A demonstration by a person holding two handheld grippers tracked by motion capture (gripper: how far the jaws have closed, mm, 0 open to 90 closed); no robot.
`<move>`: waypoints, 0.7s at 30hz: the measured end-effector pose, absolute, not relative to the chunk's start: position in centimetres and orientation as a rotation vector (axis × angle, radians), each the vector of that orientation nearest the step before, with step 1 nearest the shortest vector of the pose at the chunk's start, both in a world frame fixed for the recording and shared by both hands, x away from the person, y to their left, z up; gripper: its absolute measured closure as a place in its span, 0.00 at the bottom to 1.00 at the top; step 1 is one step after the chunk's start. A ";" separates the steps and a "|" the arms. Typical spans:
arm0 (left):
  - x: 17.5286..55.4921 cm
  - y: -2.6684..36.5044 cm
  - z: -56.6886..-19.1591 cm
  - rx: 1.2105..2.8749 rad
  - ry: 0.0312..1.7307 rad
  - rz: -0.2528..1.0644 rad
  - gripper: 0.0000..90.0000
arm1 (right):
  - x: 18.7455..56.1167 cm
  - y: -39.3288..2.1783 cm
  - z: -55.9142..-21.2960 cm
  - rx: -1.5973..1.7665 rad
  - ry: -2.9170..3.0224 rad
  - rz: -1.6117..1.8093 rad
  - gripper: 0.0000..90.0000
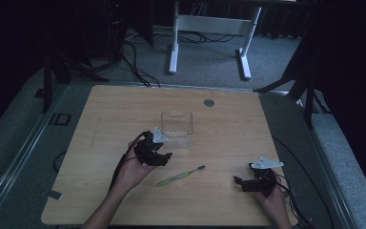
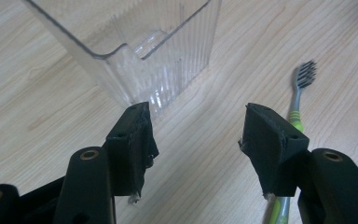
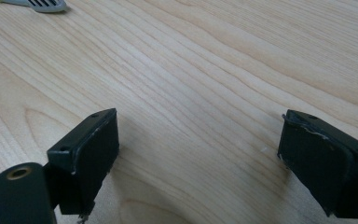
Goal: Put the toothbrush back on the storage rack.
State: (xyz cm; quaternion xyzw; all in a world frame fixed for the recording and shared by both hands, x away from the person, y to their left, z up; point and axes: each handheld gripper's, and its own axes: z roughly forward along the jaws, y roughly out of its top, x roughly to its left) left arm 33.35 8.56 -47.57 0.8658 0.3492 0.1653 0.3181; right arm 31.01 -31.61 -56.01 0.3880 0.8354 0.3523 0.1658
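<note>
A green toothbrush (image 1: 180, 176) is seen lying flat on the desk (image 1: 228, 124), just beside and partly under the right-hand finger (image 2: 272, 144) of the left gripper (image 1: 164, 158), whose fingers are spread with nothing between them. A clear plastic container (image 1: 177, 125) stands just ahead of them. The right gripper (image 1: 239, 182) is held well apart, fingers (image 3: 91, 154) spread wide over bare wood.

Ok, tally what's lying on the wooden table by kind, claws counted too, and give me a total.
Clear plastic container: 1
Green toothbrush: 1
Black claws: 2, the left claw and the right claw, both with jaws apart and nothing between them
Total: 4
</note>
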 end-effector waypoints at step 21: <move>33.4 6.2 -47.6 2.345 0.892 0.399 0.48 | 31.0 -31.6 -56.0 1.104 2.379 1.003 0.13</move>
